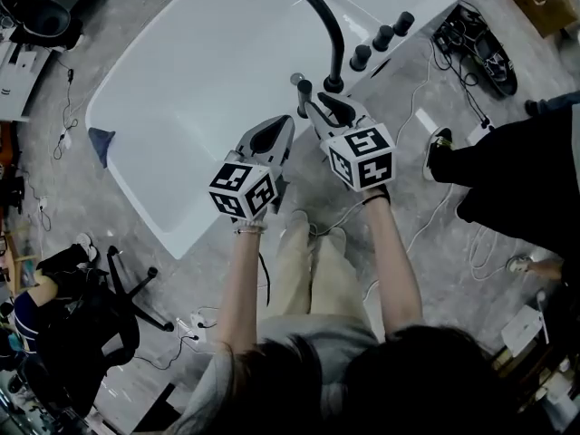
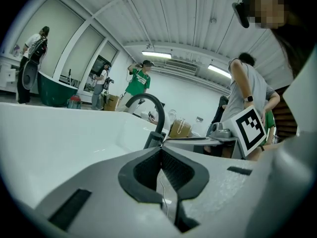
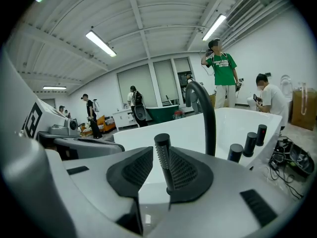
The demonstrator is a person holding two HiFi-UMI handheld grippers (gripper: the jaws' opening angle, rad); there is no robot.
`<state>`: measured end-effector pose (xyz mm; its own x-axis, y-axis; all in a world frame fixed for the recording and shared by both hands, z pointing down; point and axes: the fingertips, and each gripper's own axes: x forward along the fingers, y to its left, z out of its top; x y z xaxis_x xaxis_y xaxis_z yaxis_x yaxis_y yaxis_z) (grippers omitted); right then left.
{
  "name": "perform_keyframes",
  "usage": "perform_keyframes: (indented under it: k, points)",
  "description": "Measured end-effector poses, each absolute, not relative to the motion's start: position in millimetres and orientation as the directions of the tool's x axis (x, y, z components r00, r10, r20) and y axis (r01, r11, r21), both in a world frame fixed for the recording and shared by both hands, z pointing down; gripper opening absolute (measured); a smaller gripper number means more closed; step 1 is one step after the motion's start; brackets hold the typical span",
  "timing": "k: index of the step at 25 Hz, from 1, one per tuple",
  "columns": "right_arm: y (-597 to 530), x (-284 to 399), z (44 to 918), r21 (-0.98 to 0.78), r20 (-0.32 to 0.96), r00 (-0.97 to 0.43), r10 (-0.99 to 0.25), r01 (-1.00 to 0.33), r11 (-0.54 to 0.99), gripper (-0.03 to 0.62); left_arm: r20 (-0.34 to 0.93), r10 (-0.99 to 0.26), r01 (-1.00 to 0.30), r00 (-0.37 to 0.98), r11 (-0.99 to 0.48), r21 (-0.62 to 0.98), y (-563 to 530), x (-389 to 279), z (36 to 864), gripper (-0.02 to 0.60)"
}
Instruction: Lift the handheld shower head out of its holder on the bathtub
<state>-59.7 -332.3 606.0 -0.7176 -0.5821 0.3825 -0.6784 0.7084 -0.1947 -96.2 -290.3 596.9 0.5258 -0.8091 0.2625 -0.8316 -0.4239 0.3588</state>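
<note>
The handheld shower head (image 1: pixel 303 95) is a slim black rod with a ribbed grip, standing upright in its holder on the white bathtub's (image 1: pixel 181 89) rim, beside the curved black faucet (image 1: pixel 324 24). My right gripper (image 1: pixel 314 109) is open around it. In the right gripper view the shower head (image 3: pixel 164 162) rises between the jaws, close against the right pad (image 3: pixel 185 170), with a gap to the left pad. My left gripper (image 1: pixel 277 127) hovers over the tub rim just left of it, shut with nothing between its pads (image 2: pixel 173 170).
Three black knobs (image 1: pixel 382 36) line the rim right of the faucet (image 3: pixel 204 108). A person in black (image 1: pixel 512 175) stands close at the right. Cables and gear (image 1: pixel 476 48) lie on the floor beyond the tub. An office chair (image 1: pixel 118 288) stands at the left.
</note>
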Motion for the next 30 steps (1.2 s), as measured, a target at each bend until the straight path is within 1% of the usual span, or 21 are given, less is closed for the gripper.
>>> perform_keyframes:
  k: [7, 14, 26, 30]
  points:
    - [-364, -64, 640, -0.215, 0.401, -0.719, -0.567, -0.676, 0.705, 0.12, 0.292, -0.798, -0.835, 0.527, -0.423, 0.351, -316, -100, 624, 0.006]
    - [-366, -68, 663, -0.228, 0.412, -0.732, -0.542, -0.659, 0.717, 0.153, 0.303, -0.798, -0.84, 0.52, -0.415, 0.349, -317, -98, 643, 0.006]
    - [-383, -91, 686, -0.233, 0.409, -0.747, -0.524, -0.641, 0.732, 0.163, 0.301, -0.81, -0.848, 0.503, -0.396, 0.351, -331, -112, 666, 0.006]
    - [-389, -95, 692, -0.217, 0.408, -0.732, -0.546, -0.658, 0.721, 0.161, 0.299, -0.814, -0.85, 0.497, -0.388, 0.357, -335, -119, 672, 0.006]
